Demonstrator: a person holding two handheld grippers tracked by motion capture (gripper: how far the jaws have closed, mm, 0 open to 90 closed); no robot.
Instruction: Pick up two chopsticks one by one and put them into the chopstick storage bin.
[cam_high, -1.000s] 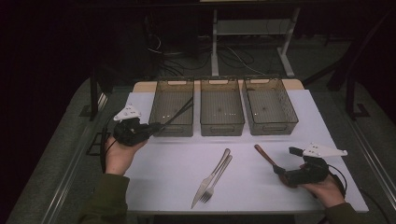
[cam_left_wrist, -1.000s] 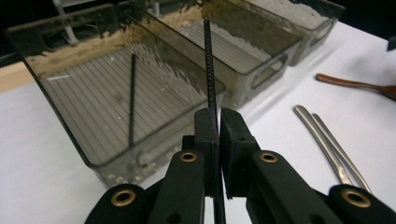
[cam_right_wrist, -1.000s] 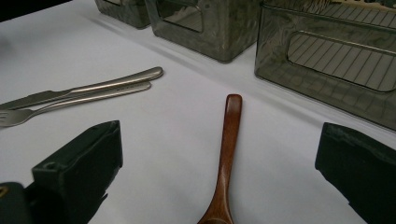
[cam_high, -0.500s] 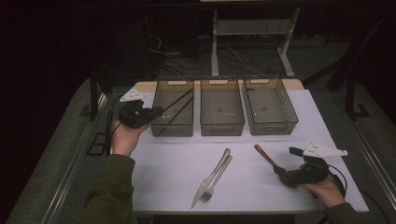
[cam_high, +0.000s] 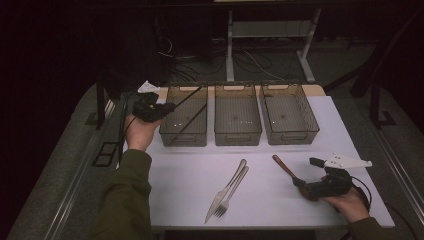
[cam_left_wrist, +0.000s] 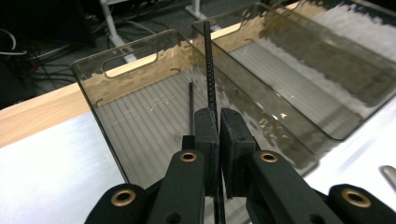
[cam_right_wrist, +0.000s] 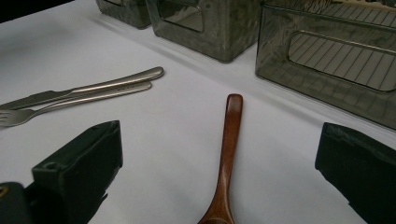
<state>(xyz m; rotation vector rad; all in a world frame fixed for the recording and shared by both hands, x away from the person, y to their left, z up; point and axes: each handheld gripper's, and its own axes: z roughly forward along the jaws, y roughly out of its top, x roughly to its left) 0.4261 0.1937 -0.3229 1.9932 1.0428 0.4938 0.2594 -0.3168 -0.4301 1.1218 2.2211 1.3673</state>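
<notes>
Our left gripper (cam_high: 159, 109) is clamped on a thin black chopstick (cam_left_wrist: 208, 65), the jaws pressed nearly together around its shaft, and since a second ago we have carried it away from the near-left part of the table up to the left bin (cam_high: 176, 136), so the stick now slants out over that bin's open top towards its far rim. In the left gripper view a second chopstick (cam_left_wrist: 191, 106) already lies inside on the ribbed floor, which tells us this is the chopstick bin and that the one in hand only wants lowering and letting go. We judge this drop to be the step in hand. Our right gripper (cam_high: 303, 187) has not shifted over the same second: its jaws stand wide apart, astride the bowl end of the wooden spoon (cam_right_wrist: 228, 154), gripping nothing, the spoon flat on the white table (cam_high: 270, 220) in front of the right bin (cam_high: 291, 136). The knife (cam_high: 226, 190) and fork (cam_high: 233, 191) lie side by side, touching, near the middle bin (cam_high: 238, 136), untouched, so three pieces remain to be sorted after this one
</notes>
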